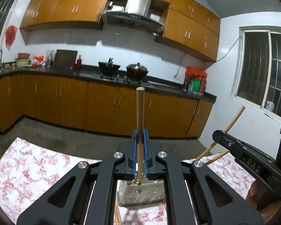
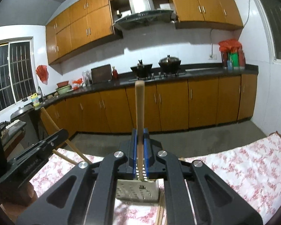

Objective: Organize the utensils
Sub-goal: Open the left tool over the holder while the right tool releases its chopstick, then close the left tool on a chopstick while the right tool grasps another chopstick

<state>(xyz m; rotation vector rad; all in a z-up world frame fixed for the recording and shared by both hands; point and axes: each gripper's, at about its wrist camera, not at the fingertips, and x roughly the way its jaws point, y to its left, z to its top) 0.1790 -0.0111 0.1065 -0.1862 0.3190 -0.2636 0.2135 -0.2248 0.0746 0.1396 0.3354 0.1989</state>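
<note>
Gripping a wooden handle in each gripper above the metal holder

Holding level and pointing forward across the table, the left gripper (image 1: 140, 136) has its blue-padded fingers (image 1: 134, 150) pressed together on a round wooden stick (image 1: 140, 112), a straight, pale brown dowel with a flat-cut top end. The stick stands upright between the pads and its lower end runs down into a perforated metal holder (image 1: 140, 196) just below the gripper. The holder is a boxy, shiny steel container with rows of small punched holes in its near wall, and it sits on a tablecloth (image 1: 28, 168) of white fabric printed with red flowers.

The right gripper (image 2: 140, 136) takes the same level pose, its ribbed blue pads (image 2: 145, 150) clamped on a second wooden handle (image 2: 139, 108). This one is flatter and slightly wider toward its rounded top, smooth and light tan. It too stands upright, with its lower part dropping toward the holder (image 2: 138, 191) directly beneath.

From the left wrist view the right gripper (image 1: 218, 135) shows as a matte black plastic body at the right edge, with thin wooden sticks (image 1: 221, 136) slanting up behind it. From the right wrist view the left gripper (image 2: 62, 134) appears at the far left in the same way, with a slanted wooden handle (image 2: 50, 121) beside it.

Both tools have black angular linkage arms joined by bright round metal pins
</note>
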